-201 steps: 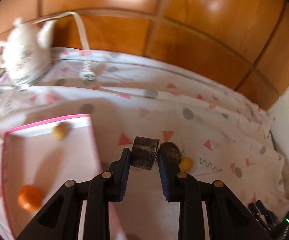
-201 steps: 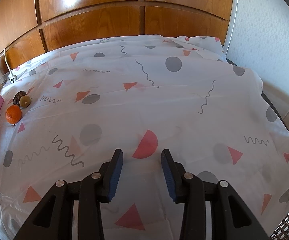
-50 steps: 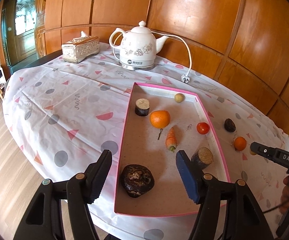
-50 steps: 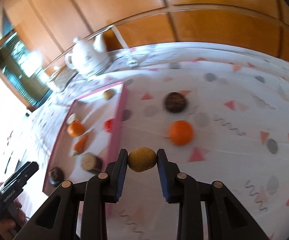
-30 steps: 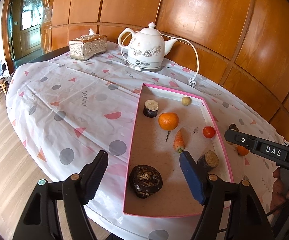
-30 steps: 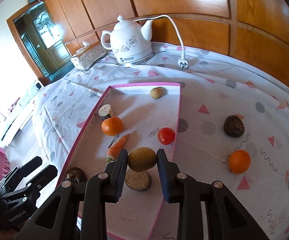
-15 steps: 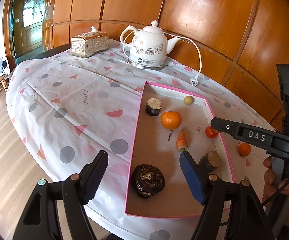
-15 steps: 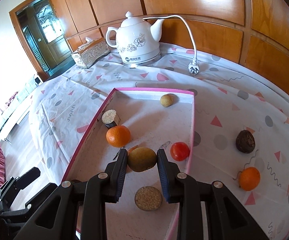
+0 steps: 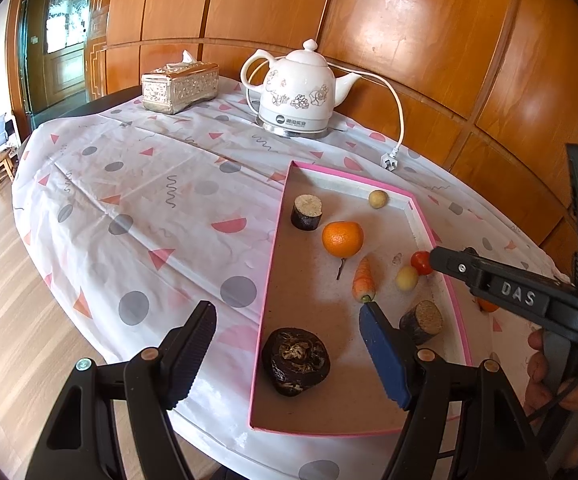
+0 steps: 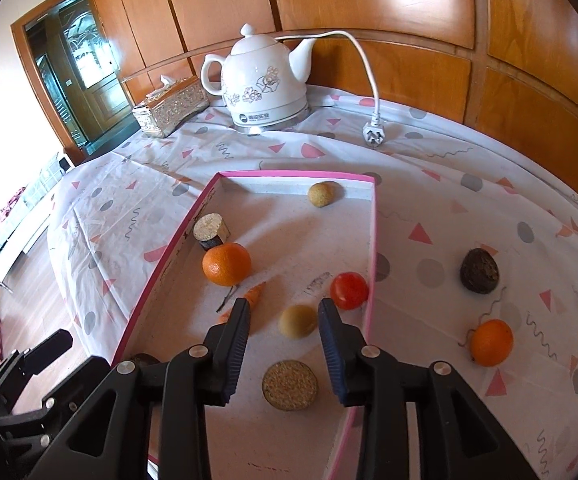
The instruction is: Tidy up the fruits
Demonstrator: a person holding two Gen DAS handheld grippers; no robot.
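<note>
A home dining room: wood-panelled wall (image 9: 409, 20), tableclothed table (image 9: 149, 208), teapot kettle (image 9: 297, 96), tissue box (image 9: 179, 86)

Left wrist view looks steeply down from the near corner of the pink tray (image 9: 267, 288); right wrist view looks down from closer above it. Both share tray and kettle (image 9: 295, 94).

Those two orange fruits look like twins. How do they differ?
One orange lies inside the pink tray, beside a carrot; the other orange sits outside it on the tablecloth. The tray one looks larger, though it is nearer the camera. Both are round, orange, and ungripped.
</note>
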